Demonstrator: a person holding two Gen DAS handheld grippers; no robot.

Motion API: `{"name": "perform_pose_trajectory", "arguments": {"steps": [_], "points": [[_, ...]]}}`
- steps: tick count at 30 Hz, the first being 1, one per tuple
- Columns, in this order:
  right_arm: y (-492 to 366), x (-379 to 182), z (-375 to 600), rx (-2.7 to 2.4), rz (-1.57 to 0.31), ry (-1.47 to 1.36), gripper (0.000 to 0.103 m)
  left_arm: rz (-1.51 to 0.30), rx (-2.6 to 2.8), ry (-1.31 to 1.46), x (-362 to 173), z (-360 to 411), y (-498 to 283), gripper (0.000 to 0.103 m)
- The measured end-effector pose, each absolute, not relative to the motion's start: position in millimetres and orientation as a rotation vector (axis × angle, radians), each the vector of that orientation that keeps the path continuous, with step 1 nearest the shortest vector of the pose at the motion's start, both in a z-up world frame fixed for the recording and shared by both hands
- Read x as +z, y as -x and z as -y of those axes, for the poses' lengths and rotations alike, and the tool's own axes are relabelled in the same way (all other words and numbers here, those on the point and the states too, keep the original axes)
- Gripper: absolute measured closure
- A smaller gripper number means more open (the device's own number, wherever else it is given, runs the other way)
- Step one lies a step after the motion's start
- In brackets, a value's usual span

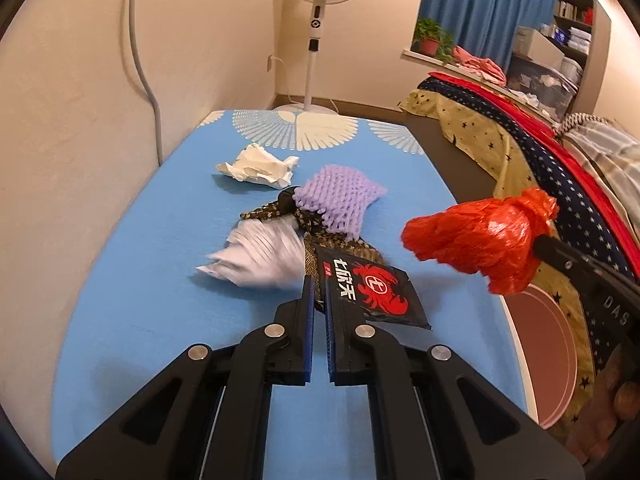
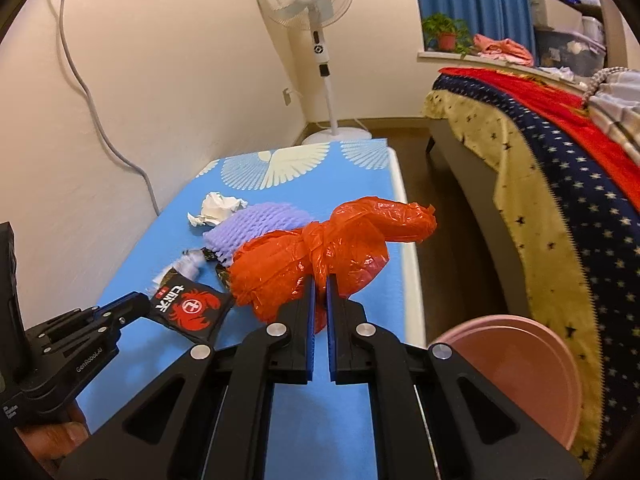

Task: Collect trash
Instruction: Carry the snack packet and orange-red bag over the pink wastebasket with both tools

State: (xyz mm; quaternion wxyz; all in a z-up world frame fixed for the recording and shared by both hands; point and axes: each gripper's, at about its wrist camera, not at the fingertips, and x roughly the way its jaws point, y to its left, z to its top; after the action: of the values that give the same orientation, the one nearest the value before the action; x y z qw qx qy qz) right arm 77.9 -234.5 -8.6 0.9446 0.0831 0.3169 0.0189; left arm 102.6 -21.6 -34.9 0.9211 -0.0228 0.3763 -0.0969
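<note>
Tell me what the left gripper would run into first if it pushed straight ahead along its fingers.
The left gripper, already shut on the black crab wrapper, would probably push it into the patterned dark wrapper and the purple foam net behind it. The blurred white paper lies just left of that line; depth is uncertain.

"GenRobot.AI" stands on the left tongs [image 2: 138,307]; "DAS" on the right tongs [image 1: 538,240]; the black crab wrapper [image 1: 370,288] carries Chinese characters.

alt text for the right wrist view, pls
The right tongs are shut on a knotted red bag above a blue table. At lower left, the left tongs pinch a black crab wrapper; purple foam net and crumpled tissue lie beyond.
</note>
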Motion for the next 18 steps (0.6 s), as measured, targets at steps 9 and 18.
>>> {"name": "perform_pose_trajectory", "arguments": {"steps": [9,18], "points": [[-27,18,256,0.007,-0.578,-0.182,0.098,-0.744,-0.211,0.004,-21,27,-70,0.098],[12,30,272,-0.028,-0.535,-0.184,0.098,-0.717,-0.225,-0.014,-8,36,-46,0.098]]}}
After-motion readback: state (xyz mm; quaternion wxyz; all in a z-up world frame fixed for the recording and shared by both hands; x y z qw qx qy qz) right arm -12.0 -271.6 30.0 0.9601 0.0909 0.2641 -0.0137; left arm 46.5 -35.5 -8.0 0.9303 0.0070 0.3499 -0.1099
